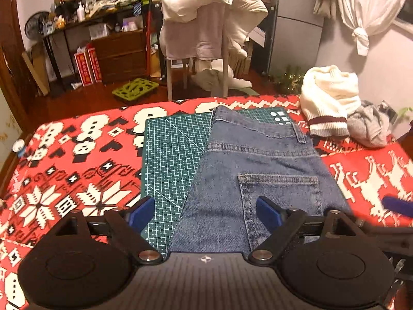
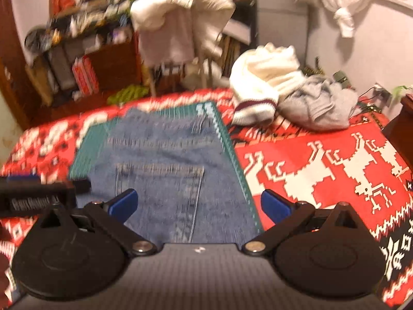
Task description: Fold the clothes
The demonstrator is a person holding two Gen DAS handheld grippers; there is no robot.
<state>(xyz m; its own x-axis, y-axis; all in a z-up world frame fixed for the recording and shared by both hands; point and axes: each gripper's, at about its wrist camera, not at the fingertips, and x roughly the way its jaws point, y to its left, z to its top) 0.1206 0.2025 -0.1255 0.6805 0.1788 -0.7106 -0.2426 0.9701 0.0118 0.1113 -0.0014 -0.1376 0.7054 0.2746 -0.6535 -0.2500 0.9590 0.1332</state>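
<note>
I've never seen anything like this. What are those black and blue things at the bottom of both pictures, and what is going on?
Those are two hand-held claws; a person carries one in each hand. Each has a wide-angle camera looking forward along its two blue-tipped fingers, so one picture comes from the left claw and the other from the right claw. Both are open and hold nothing. Below them a pair of blue jeans lies back pocket up on a green cutting mat, which sits on a red patterned cloth. Farther back lie a cream sweater and a grey garment, touching each other. The right picture is blurred.
</note>
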